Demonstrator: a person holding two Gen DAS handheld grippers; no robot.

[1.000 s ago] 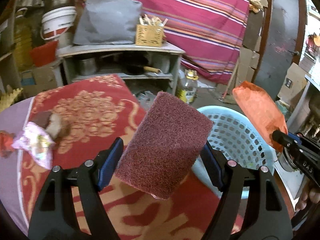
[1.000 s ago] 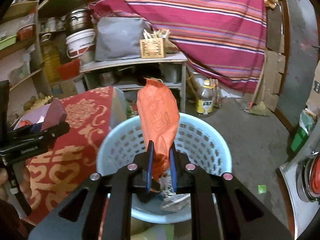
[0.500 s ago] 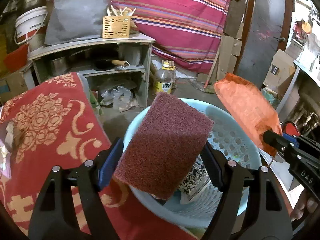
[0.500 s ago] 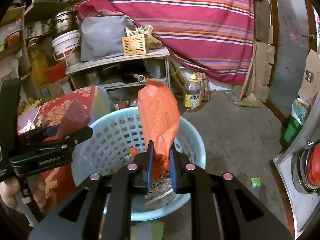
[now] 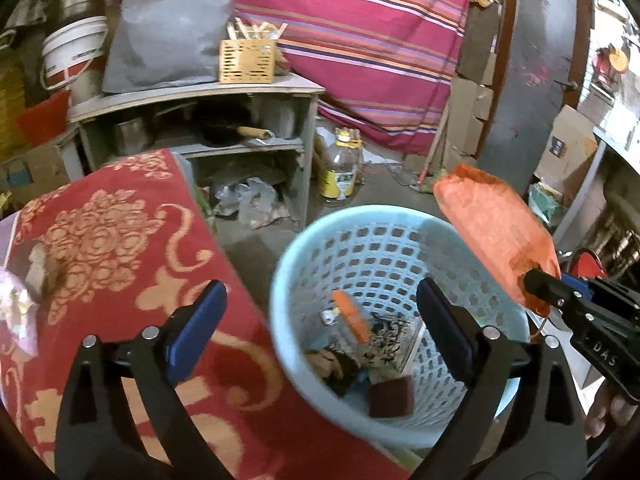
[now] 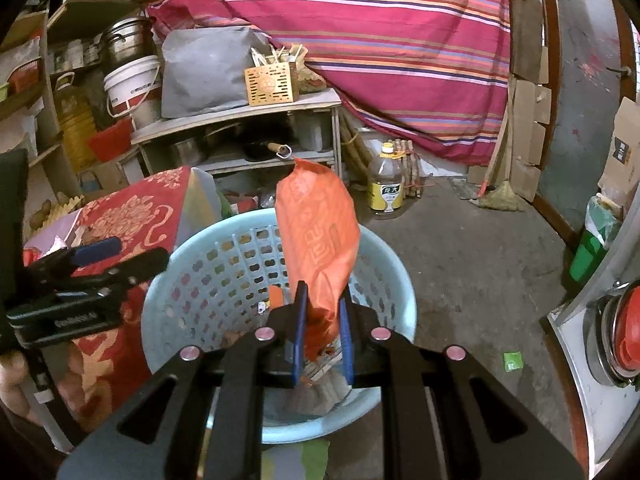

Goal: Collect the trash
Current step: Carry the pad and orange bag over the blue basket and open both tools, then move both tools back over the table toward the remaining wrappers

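Scouring pad (image 5: 391, 396) sits at the bottom of the blue basket (image 5: 404, 224), your left gripper (image 5: 320, 328) spread wide above it. Your right gripper (image 6: 322, 334) pinches the orange bag (image 6: 318, 236) upright over the basket's rim.

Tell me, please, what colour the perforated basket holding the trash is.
The basket is pale blue; the left wrist view shows it best.
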